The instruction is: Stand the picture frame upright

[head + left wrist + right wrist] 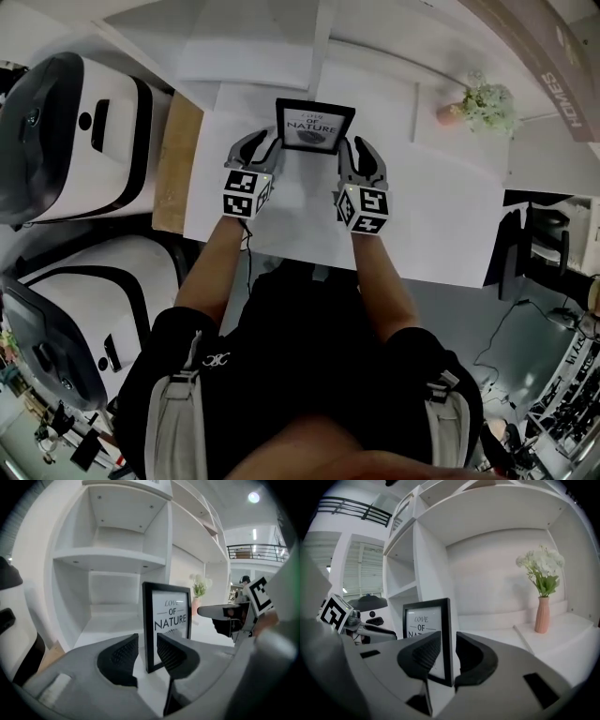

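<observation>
- Head view: a black rectangular picture frame [315, 127] with a white print reading "OF NATURE", upright on the flat white table [422, 216], toward its far side. At the frame's left edge the left gripper [265, 142], at its right edge the right gripper [356, 150], each with a black-and-white marker cube [247, 192] at its near end. Far right, well apart from the frame, a small pink vase [448, 113] of white flowers [487, 105].
- Left gripper view: jaws of the left gripper [146, 637] apart, around the left edge of the picture frame [171, 620] but not pressing on it, with a gap showing at the left pad. Frame upright, print toward the camera. Behind it, a tall white shelf unit [117, 559]. To the right, the right gripper [211, 617] at the frame's other edge.
- Right gripper view: jaws of the right gripper [447, 637] also apart, with the right edge of the picture frame [426, 620] between them, unclamped. Frame upright on the table. Left of it, the left gripper [382, 618]. Far right, the vase [542, 616], well apart.
</observation>
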The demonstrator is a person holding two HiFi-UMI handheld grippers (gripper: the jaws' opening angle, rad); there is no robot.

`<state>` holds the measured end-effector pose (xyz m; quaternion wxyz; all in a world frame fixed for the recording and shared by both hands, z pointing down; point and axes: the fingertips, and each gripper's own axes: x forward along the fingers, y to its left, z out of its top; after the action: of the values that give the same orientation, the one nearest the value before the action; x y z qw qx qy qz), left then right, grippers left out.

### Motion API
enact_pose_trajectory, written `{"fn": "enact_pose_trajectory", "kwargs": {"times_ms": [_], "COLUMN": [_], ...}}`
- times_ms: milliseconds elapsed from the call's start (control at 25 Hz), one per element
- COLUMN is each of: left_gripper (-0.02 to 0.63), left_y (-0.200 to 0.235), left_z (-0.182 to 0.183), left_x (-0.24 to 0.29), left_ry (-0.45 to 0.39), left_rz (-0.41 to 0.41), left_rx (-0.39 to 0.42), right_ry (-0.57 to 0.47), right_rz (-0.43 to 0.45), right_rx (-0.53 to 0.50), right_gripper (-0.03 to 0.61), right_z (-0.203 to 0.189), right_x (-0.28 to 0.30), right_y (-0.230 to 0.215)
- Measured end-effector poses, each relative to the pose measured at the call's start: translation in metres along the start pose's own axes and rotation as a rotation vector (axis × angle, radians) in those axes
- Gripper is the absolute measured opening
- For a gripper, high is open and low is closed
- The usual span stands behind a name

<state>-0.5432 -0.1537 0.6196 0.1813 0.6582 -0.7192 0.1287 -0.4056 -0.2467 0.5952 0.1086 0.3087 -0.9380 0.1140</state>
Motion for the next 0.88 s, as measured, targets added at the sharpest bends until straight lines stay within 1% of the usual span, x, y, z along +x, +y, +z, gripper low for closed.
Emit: {"fn": "enact_pose_trajectory", "kwargs": {"times_ms": [40, 80, 120, 200, 280, 320, 440, 600, 720, 880], "left_gripper": [0.130, 0.114, 0.076, 0.043, 0.028, 0.026, 0.021, 0.020, 0.018, 0.018], "left_y": [-0.003, -0.008, -0.015, -0.034, -0.057, -0.069, -0.104, -0.151, -0.186, -0.227], "left_z": [0.008, 0.016, 0.025, 0.045, 0.065, 0.075, 0.105, 0.135, 0.151, 0.163], "left_x": [-0.009, -0.018, -0.026, -0.042, -0.056, -0.062, -0.074, -0.082, -0.083, -0.084], "left_ry": [-0.011, -0.023, -0.038, -0.082, -0.129, -0.149, -0.201, -0.246, -0.273, -0.288], "left_rz": [0.021, 0.042, 0.061, 0.080, 0.084, 0.083, 0.077, 0.052, 0.029, 0.012], "left_rx": [0.006, 0.017, 0.031, 0.056, 0.066, 0.067, 0.065, 0.066, 0.068, 0.080], "right_ry": [-0.017, -0.036, -0.057, -0.095, -0.125, -0.139, -0.184, -0.237, -0.271, -0.301], "right_rz": [0.003, 0.006, 0.009, 0.010, 0.009, 0.008, 0.007, -0.008, -0.047, -0.095], "right_rx": [-0.008, -0.019, -0.032, -0.052, -0.056, -0.059, -0.076, -0.082, -0.090, -0.092], "right_gripper": [0.094, 0.092, 0.088, 0.054, 0.015, 0.003, 0.003, 0.003, 0.003, 0.003], "right_z": [0.009, 0.018, 0.029, 0.048, 0.065, 0.073, 0.097, 0.124, 0.138, 0.148], "right_x": [-0.008, -0.016, -0.025, -0.045, -0.066, -0.076, -0.108, -0.149, -0.180, -0.215], "right_y": [0.000, 0.001, 0.001, -0.001, -0.006, -0.010, -0.023, -0.051, -0.079, -0.114]}}
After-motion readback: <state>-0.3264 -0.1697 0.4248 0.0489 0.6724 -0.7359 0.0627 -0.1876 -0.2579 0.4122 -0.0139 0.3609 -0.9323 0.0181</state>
